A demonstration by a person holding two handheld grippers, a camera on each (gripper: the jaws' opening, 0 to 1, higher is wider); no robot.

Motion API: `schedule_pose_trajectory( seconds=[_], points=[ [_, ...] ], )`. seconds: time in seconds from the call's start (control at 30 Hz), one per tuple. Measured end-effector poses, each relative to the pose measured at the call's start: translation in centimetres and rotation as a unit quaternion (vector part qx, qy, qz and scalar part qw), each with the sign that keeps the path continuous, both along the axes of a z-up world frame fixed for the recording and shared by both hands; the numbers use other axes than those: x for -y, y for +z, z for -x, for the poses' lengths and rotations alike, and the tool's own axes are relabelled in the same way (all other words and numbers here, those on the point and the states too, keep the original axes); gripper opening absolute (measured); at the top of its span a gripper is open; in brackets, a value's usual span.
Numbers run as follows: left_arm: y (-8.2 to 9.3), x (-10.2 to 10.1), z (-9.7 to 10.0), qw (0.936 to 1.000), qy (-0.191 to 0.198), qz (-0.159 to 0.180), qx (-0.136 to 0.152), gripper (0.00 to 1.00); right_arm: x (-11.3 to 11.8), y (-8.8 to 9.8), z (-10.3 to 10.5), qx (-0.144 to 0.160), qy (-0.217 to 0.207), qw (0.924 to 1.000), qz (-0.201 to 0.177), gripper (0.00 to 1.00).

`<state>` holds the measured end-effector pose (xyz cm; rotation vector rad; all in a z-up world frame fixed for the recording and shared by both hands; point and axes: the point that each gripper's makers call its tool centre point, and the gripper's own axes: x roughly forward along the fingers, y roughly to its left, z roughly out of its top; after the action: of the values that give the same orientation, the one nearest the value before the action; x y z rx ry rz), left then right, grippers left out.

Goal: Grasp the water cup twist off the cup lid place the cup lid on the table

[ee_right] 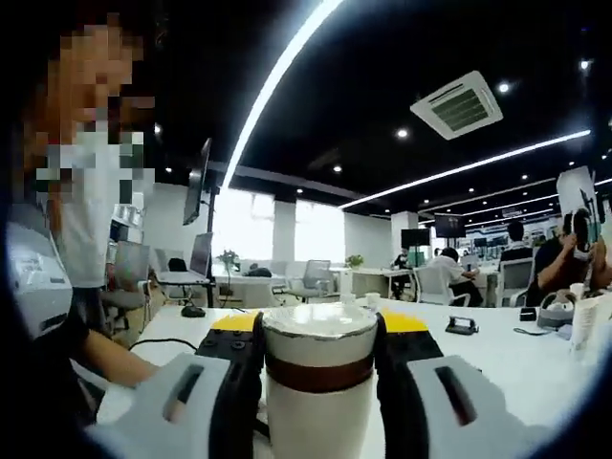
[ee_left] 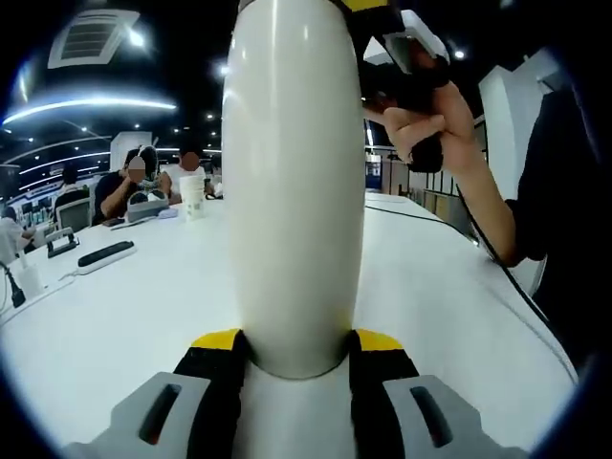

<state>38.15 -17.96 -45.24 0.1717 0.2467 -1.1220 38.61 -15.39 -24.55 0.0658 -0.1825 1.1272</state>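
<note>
A tall white water cup (ee_left: 292, 191) stands upright between the yellow-tipped jaws of my left gripper (ee_left: 296, 346), which is shut on its lower body above the white table (ee_left: 115, 316). At the cup's top, a hand (ee_left: 430, 124) holds my right gripper (ee_left: 397, 38). In the right gripper view, the cup's lid (ee_right: 320, 320), with a brown band (ee_right: 320, 375) just under it, sits between the jaws of my right gripper (ee_right: 320, 333), which is shut on it.
A power strip (ee_left: 105, 254) and a paper cup (ee_left: 192, 196) lie on the far left of the table, where people sit. A person's dark sleeve (ee_left: 559, 191) is at the right. A mouse (ee_right: 193, 311) and a black device (ee_right: 461, 325) rest on the table (ee_right: 497, 359).
</note>
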Motion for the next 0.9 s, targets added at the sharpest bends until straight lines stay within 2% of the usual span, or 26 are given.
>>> schedule_pose_trajectory(
  seconds=[0.17, 0.27, 0.37, 0.47, 0.6, 0.67, 0.73, 0.83, 0.9],
  points=[
    [0.0, 0.0, 0.0, 1.0, 0.0, 0.0, 0.0, 0.45, -0.1, 0.0, 0.5, -0.003, 0.113, 0.9936, 0.003, 0.48],
    [0.0, 0.0, 0.0, 1.0, 0.0, 0.0, 0.0, 0.45, -0.2, -0.1, 0.8, 0.001, 0.171, 0.9852, 0.008, 0.48],
    [0.0, 0.0, 0.0, 1.0, 0.0, 0.0, -0.001, 0.45, -0.3, -0.2, 1.0, 0.006, 0.215, 0.9765, 0.014, 0.48],
    [0.0, 0.0, 0.0, 1.0, 0.0, 0.0, -0.001, 0.45, -0.6, -0.2, 1.0, 0.005, 0.221, 0.9752, 0.016, 0.48],
    [-0.1, 0.0, 0.0, 1.0, 0.0, 0.0, -0.001, 0.45, -0.6, -0.9, 0.9, -0.007, 0.18, 0.9833, 0.024, 0.5],
    [-0.1, 0.0, 0.1, 1.0, -0.001, 0.0, -0.001, 0.45, -0.4, -1.1, 1.0, -0.005, 0.158, 0.9871, 0.021, 0.58],
    [-0.1, 0.0, 0.0, 1.0, -0.001, 0.001, 0.0, 0.45, -0.1, -1.0, 1.1, -0.02, 0.14, 0.9899, 0.007, 0.62],
    [-0.1, 0.0, 0.1, 1.0, -0.001, 0.001, 0.0, 0.45, 0.6, -0.5, 0.6, -0.031, 0.068, 0.9971, -0.013, 0.63],
    [-0.1, 0.0, 0.1, 1.0, -0.001, 0.001, 0.0, 0.45, 1.2, -0.1, 0.1, -0.028, -0.003, 0.9994, -0.022, 0.62]
  ],
)
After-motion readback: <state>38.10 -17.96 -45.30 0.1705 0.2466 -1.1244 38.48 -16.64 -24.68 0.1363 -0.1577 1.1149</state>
